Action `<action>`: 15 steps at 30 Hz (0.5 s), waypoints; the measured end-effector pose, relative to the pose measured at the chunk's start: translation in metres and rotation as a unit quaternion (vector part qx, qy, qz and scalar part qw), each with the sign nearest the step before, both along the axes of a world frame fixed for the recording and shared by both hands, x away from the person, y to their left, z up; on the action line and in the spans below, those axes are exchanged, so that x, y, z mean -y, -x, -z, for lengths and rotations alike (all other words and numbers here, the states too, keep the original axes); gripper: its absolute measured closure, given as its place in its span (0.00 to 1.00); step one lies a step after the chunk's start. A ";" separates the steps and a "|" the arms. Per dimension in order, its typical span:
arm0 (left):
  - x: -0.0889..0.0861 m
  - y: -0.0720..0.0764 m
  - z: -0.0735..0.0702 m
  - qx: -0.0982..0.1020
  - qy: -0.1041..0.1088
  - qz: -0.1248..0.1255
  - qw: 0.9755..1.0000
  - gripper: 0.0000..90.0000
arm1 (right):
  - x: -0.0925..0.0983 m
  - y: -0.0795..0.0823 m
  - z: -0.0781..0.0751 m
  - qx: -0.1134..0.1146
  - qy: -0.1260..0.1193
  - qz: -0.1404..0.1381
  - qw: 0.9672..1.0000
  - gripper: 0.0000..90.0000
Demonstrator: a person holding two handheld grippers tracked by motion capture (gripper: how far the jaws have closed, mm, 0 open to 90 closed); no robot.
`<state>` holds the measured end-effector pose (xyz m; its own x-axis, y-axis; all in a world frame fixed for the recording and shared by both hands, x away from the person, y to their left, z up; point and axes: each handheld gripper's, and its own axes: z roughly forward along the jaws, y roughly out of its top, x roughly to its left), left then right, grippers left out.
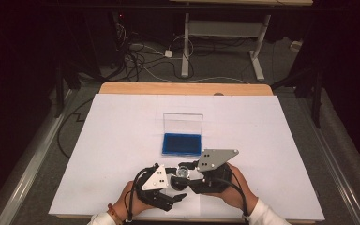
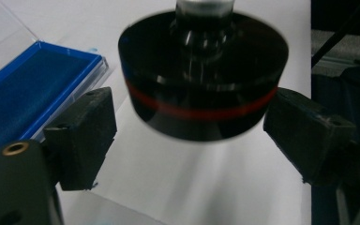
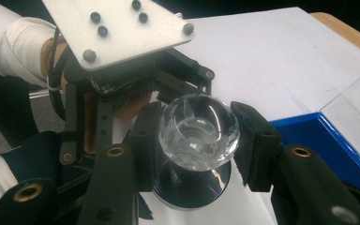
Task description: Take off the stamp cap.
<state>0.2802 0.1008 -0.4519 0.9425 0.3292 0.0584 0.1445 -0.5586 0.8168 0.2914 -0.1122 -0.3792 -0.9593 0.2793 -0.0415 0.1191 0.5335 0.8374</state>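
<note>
White paper covers the wooden table (image 1: 122, 87), dark floor and cables behind. At lower centre of the high view, the right gripper (image 3: 198, 140) pinches a clear faceted crystal knob (image 3: 198, 130) atop a black round base (image 2: 203, 89) banded in red. Its axis runs from base to knob, knob toward the right gripper's camera. The left gripper (image 2: 187, 136) has its jaws spread either side of the base, not touching. An open blue-lined case (image 1: 182, 143) lies just beyond; bare paper surrounds it.

On a white sheet over a wooden table (image 1: 122, 88), an open clear plastic case with a blue foam lining (image 1: 182, 143) lies mid-table. Just below it, the left gripper (image 1: 174, 185) and right gripper (image 1: 191, 174) meet around a small clear glass-topped object (image 1: 183, 172)
</note>
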 end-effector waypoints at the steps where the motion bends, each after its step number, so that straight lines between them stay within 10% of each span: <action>1: 0.000 0.000 0.000 0.002 0.001 -0.004 1.000 0.23 | -0.001 0.000 0.001 -0.001 0.000 -0.002 1.000 0.63; 15: 0.001 0.000 0.000 -0.002 -0.018 0.012 1.000 0.39 | -0.004 0.001 0.006 -0.007 0.005 -0.002 1.000 0.63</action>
<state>0.2805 0.0995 -0.4520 0.9505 0.3036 0.0664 0.1330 -0.5906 0.7959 0.2907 -0.1083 -0.3852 -0.9608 0.2756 -0.0301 0.1294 0.5418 0.8305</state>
